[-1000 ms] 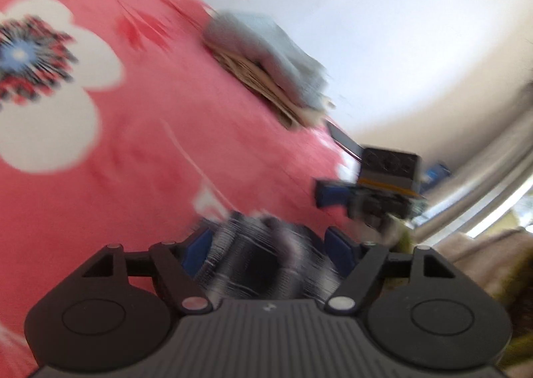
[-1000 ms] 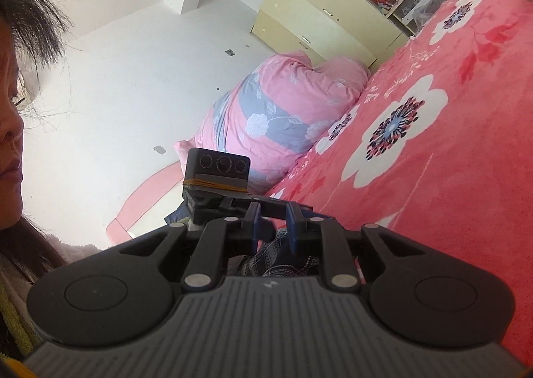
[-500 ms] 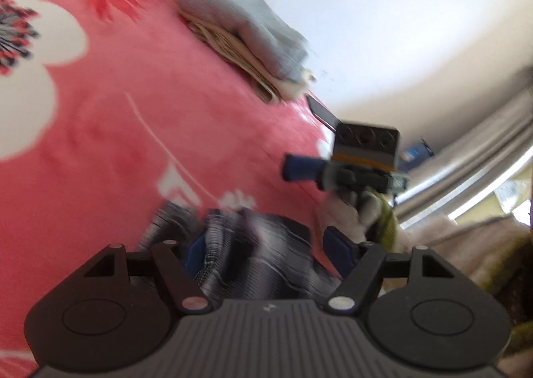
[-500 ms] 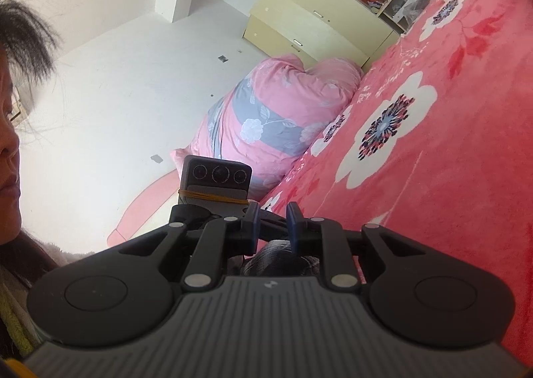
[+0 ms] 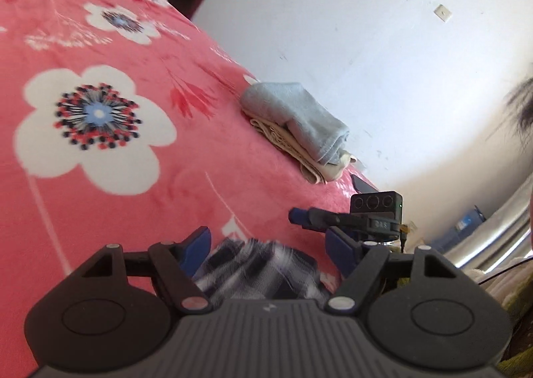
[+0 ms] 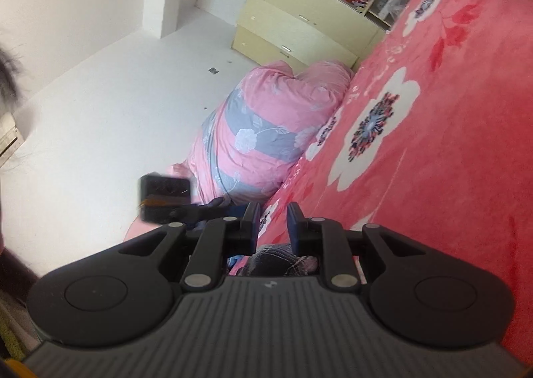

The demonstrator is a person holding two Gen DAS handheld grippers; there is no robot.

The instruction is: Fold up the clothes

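Black-and-white plaid garment [image 5: 256, 271]; red, white-flowered blanket [image 5: 133, 158].

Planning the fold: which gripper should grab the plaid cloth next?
Likely left. The left gripper gapes wide with the plaid cloth between its fingers; the right gripper shows only a narrow gap, and the cloth sits behind its fingertips.

Bedspread [image 5: 110, 178] lies open and flat across the middle, wide room to pass. Far edge: folded stack [image 5: 296, 128], grey towel over beige cloth, near the wall. Head end: pink quilt bundle [image 6: 266, 138] blocks that corner, a dresser [image 6: 299, 28] behind it. Phone [image 5: 363, 183] lies just past the stack.
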